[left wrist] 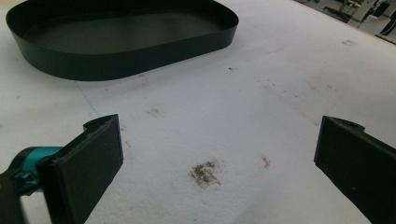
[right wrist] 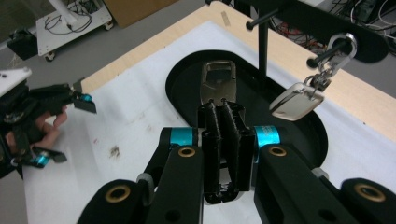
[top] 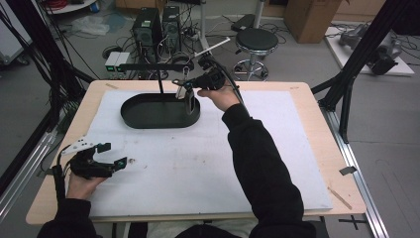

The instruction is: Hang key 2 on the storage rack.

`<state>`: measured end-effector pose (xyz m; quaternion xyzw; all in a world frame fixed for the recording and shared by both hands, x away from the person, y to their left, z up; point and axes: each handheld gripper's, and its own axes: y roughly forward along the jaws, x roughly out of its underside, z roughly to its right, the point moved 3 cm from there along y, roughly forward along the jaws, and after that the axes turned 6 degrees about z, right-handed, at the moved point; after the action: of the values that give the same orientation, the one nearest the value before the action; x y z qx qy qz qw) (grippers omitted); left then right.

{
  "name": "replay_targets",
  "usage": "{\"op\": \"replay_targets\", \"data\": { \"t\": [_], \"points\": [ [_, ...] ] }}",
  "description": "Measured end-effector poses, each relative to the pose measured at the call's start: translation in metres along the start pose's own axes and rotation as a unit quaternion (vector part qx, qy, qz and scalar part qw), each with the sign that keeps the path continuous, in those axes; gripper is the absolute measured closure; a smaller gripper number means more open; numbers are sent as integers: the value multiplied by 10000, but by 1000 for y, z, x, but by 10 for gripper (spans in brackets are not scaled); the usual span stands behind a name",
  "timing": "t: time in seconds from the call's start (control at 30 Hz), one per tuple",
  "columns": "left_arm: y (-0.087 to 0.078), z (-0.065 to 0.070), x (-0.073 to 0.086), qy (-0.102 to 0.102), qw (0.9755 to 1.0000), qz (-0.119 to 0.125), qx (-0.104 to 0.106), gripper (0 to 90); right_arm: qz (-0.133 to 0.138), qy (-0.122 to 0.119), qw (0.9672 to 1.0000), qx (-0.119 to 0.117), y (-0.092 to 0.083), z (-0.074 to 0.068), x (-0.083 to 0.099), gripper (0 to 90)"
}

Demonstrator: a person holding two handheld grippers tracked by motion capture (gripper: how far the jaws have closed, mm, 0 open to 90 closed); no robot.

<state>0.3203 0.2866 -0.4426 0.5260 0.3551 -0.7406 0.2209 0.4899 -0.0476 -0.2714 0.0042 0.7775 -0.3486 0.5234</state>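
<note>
My right gripper [right wrist: 223, 112] is shut on a flat silver metal clip [right wrist: 218, 79] that sticks out past its pads, over the right end of a black oval tray [right wrist: 184, 77]. In the high view the right gripper [top: 190, 105] points down at that end of the tray [top: 143, 119]. A second silver tag [right wrist: 299, 100] hangs by a ring from a peg [right wrist: 329, 53] on the stand's black crossbar [top: 148, 65], just right of the held clip. My left gripper [top: 111, 154] rests near the mat's left edge, open, with nothing between its fingers [left wrist: 84, 163].
A thin black post [right wrist: 263, 51] rises from the tray's back and carries the crossbar. The white mat [top: 198, 158] covers most of the wooden table [top: 317, 119] and has a few dirt stains [left wrist: 204, 171]. A stool [top: 255, 42], computers and cables stand on the floor beyond.
</note>
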Motion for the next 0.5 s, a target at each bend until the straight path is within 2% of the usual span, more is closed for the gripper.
{"op": "replay_targets", "data": {
  "t": [0.4, 0.5],
  "points": [
    [-1, 0, 0, -49, 10000, 42, 11, 17, -12, 96, 9996, 251, 24, 9, -23, 859],
    [-1, -1, 0, -70, 10000, 48, 33, 17, 101, 89, 9995, 298, 30, 11, -28, 860]
  ]
}}
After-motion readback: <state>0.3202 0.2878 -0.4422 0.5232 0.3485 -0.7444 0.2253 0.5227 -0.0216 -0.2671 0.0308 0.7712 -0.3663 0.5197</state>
